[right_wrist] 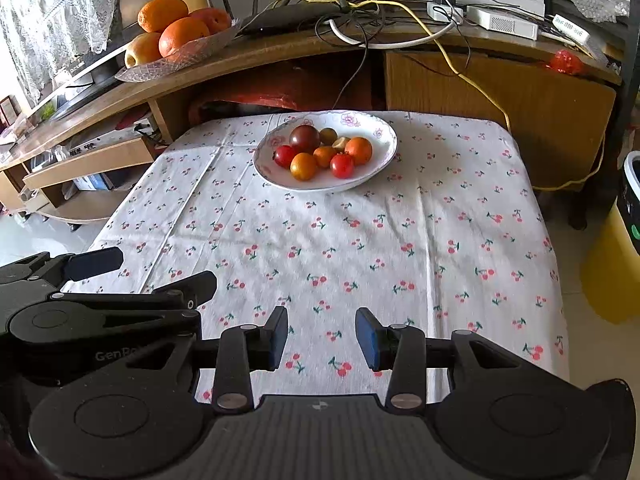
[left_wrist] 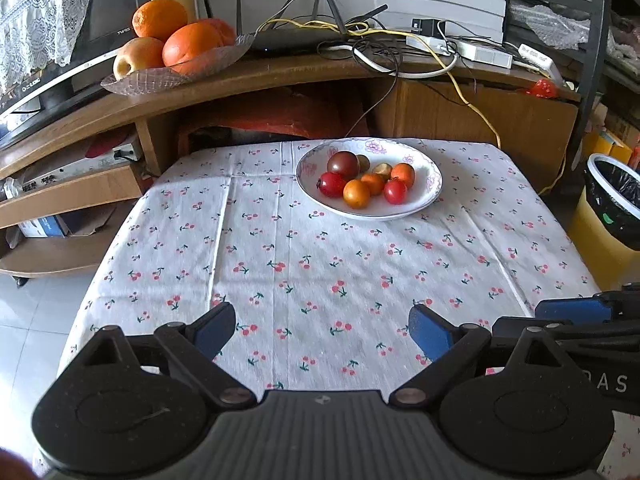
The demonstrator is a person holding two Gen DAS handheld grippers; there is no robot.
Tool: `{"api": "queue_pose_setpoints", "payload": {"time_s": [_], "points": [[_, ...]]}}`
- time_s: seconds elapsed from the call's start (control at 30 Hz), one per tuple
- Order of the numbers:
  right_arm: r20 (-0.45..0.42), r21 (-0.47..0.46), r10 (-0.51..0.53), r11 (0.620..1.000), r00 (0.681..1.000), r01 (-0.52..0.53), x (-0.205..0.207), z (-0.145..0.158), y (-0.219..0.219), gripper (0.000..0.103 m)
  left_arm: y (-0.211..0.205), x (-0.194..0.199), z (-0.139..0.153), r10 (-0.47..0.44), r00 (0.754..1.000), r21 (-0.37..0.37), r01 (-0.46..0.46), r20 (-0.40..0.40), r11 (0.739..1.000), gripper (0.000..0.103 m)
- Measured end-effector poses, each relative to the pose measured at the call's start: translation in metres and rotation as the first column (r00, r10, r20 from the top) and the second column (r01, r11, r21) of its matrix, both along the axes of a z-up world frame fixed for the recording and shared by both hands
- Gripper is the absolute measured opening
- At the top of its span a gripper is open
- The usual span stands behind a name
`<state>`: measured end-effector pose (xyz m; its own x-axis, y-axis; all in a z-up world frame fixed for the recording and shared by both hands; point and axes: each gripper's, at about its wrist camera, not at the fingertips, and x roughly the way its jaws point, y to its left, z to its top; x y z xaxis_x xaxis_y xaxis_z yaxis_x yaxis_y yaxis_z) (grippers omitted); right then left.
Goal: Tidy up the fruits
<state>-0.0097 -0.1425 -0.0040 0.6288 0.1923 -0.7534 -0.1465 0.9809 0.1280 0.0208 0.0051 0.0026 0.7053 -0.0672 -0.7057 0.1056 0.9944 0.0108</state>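
A white floral plate (left_wrist: 424, 196) (right_wrist: 380, 156) stands at the far side of the cherry-print tablecloth (left_wrist: 312, 264) (right_wrist: 360, 240). It holds several small tomatoes (left_wrist: 356, 193) (right_wrist: 303, 166), red, orange and dark purple. My left gripper (left_wrist: 322, 330) hovers open over the cloth's near edge with nothing between its fingers. My right gripper (right_wrist: 322, 336) is open and empty beside it, its jaws narrower. Each gripper shows at the edge of the other's view: the right gripper (left_wrist: 576, 312) and the left gripper (right_wrist: 132, 276).
A glass dish (left_wrist: 132, 84) (right_wrist: 140, 70) with oranges (left_wrist: 192, 46) (right_wrist: 182, 34) and an apple sits on a wooden TV stand behind the table, beside a router (left_wrist: 296, 38) and tangled cables. A lined bin (left_wrist: 616, 196) stands right of the table.
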Motion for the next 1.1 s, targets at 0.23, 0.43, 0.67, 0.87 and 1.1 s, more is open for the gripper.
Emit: {"api": "queue_pose_setpoints", "payload": {"time_s": [0.23, 0.43, 0.67, 0.87, 1.1], "points": [[-0.006, -0.004, -0.001, 1.0, 1.0, 0.001, -0.01, -0.002, 0.001, 0.035, 0.0, -0.009, -0.002, 0.002, 1.0, -0.009, -0.002, -0.009, 1.0, 0.101], [-0.012, -0.007, -0.002, 1.0, 1.0, 0.002, -0.016, -0.003, 0.001, 0.035, 0.0, -0.016, -0.004, 0.0, 1.0, -0.004, 0.0, -0.012, 1.0, 0.101], [-0.016, -0.01, 0.001, 1.0, 1.0, -0.001, -0.022, -0.005, 0.003, 0.035, -0.001, -0.023, -0.005, -0.004, 1.0, 0.008, 0.004, -0.011, 1.0, 0.101], [-0.02, -0.016, 0.005, 1.0, 1.0, -0.006, -0.025, -0.007, 0.004, 0.035, -0.001, -0.026, -0.006, -0.003, 1.0, 0.017, 0.003, -0.009, 1.0, 0.101], [-0.02, -0.017, 0.005, 1.0, 1.0, -0.005, -0.025, -0.007, 0.004, 0.035, -0.002, -0.029, -0.006, -0.001, 1.0, 0.024, 0.002, -0.007, 1.0, 0.101]]}}
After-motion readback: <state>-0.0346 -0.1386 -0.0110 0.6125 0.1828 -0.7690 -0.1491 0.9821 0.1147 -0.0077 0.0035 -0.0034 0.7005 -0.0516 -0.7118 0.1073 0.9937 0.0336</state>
